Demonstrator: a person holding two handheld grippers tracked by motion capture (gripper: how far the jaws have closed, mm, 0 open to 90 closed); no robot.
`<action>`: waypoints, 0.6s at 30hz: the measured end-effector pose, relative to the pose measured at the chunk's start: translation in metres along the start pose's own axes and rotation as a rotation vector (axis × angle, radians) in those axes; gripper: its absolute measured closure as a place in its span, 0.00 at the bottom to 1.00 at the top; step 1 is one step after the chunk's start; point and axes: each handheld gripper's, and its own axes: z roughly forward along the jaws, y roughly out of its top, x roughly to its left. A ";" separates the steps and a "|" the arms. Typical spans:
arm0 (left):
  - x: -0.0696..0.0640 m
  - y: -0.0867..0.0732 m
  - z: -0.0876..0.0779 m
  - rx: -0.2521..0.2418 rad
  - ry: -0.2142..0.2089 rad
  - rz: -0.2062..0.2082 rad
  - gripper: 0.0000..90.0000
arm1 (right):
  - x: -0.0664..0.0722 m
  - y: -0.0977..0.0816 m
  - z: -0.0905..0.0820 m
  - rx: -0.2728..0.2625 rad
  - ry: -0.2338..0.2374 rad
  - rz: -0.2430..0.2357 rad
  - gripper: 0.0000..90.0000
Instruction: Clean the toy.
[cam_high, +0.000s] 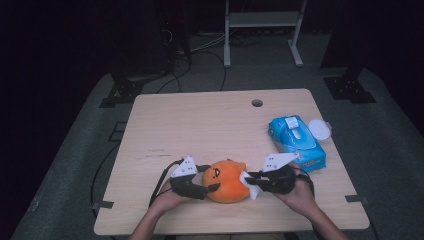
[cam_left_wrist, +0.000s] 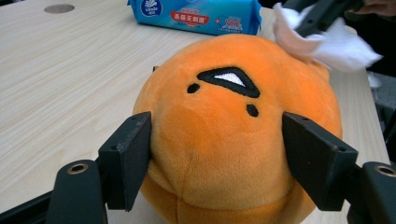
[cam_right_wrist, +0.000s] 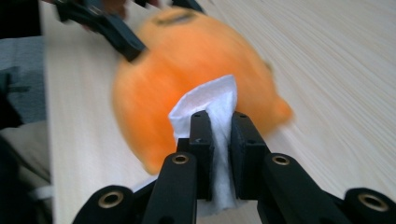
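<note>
**Wiping a plush on a wooden table**

Gripping the round, fuzzy orange plush (cam_left_wrist: 233, 135) by its sides, the left gripper (cam_left_wrist: 229, 158) pins it near the table's (cam_high: 200, 125) front edge. The right gripper (cam_right_wrist: 219, 140) is clenched on a crumpled white tissue (cam_right_wrist: 212, 105) touching the plush. A glossy blue wipes pack (cam_high: 296, 141) lies well apart, its white lid (cam_high: 319, 128) flipped open.

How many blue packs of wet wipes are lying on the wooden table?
1: the blue plastic pack of wet wipes lies at the light wooden table's right edge, beside a round white lid. Nothing suggests another hidden one.
</note>
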 end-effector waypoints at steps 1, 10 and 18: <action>0.001 0.000 0.000 0.000 -0.002 -0.008 0.30 | -0.003 -0.003 -0.001 0.009 -0.015 0.008 0.89; -0.001 0.002 0.003 -0.008 0.032 -0.031 0.29 | 0.017 0.010 0.004 -0.022 0.045 -0.035 0.89; -0.003 0.006 -0.002 -0.006 -0.013 -0.021 0.21 | 0.001 0.000 0.003 -0.016 0.030 0.029 0.89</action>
